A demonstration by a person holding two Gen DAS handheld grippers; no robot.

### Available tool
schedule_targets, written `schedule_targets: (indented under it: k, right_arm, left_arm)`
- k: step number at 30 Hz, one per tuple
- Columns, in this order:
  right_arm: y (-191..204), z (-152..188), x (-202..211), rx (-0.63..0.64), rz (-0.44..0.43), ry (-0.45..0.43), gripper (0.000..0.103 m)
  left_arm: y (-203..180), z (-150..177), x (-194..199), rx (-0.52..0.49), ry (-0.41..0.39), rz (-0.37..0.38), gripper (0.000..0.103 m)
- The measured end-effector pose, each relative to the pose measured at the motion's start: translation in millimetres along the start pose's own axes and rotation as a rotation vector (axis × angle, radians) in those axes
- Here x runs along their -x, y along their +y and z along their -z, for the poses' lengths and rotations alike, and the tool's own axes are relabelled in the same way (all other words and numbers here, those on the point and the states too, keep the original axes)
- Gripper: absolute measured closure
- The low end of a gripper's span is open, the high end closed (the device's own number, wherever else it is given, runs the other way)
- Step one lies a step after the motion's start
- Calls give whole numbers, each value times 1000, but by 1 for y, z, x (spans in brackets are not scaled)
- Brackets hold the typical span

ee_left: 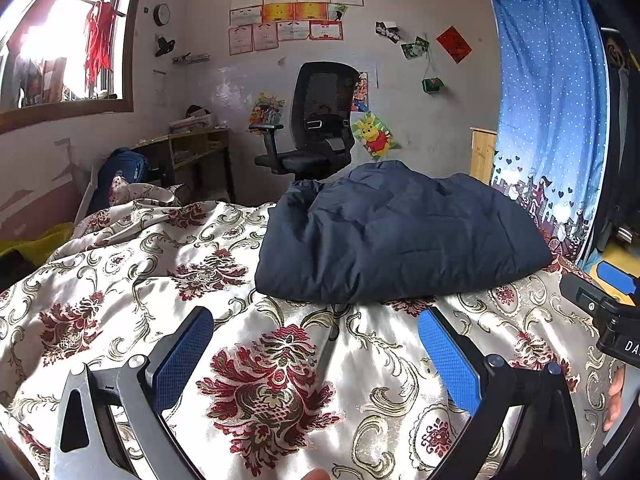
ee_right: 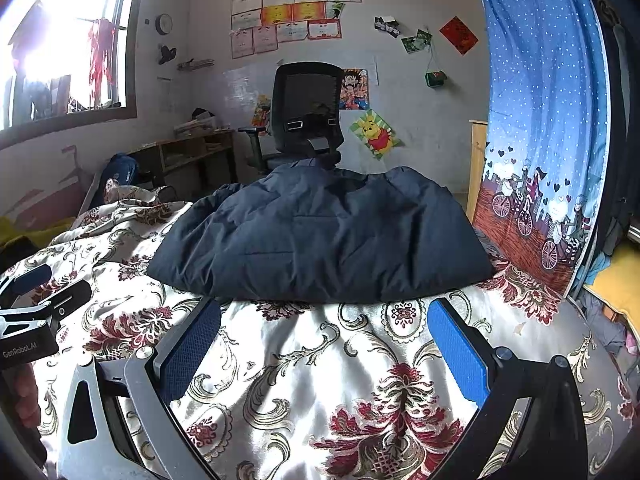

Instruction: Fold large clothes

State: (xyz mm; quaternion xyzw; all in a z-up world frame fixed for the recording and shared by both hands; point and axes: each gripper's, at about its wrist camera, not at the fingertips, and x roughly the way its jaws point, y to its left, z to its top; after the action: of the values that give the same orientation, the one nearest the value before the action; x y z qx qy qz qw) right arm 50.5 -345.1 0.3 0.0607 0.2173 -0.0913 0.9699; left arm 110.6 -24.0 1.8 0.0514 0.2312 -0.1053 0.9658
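Observation:
A dark navy padded jacket (ee_left: 396, 236) lies bunched in a puffy heap on the bed, ahead of both grippers; it also shows in the right wrist view (ee_right: 320, 240). My left gripper (ee_left: 316, 320) is open and empty, its blue pads just short of the jacket's near edge. My right gripper (ee_right: 324, 312) is open and empty, its tips at the jacket's near edge. The right gripper shows at the right edge of the left wrist view (ee_left: 608, 304), and the left gripper at the left edge of the right wrist view (ee_right: 36, 304).
A cream and red floral bedspread (ee_left: 272, 392) covers the bed. A black office chair (ee_left: 316, 120) stands behind the bed, a wooden desk (ee_left: 192, 148) at the far left, a blue curtain (ee_left: 552, 112) at the right, a window (ee_left: 64, 40) at the left.

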Motion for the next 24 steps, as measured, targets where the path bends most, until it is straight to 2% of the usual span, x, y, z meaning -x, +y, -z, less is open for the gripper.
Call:
schedule_targets:
  k: [24]
  right_arm:
    - [1,2,-1,-4,2,6,2]
  left_arm:
    - [-1,0,0,-2,0,-1,0]
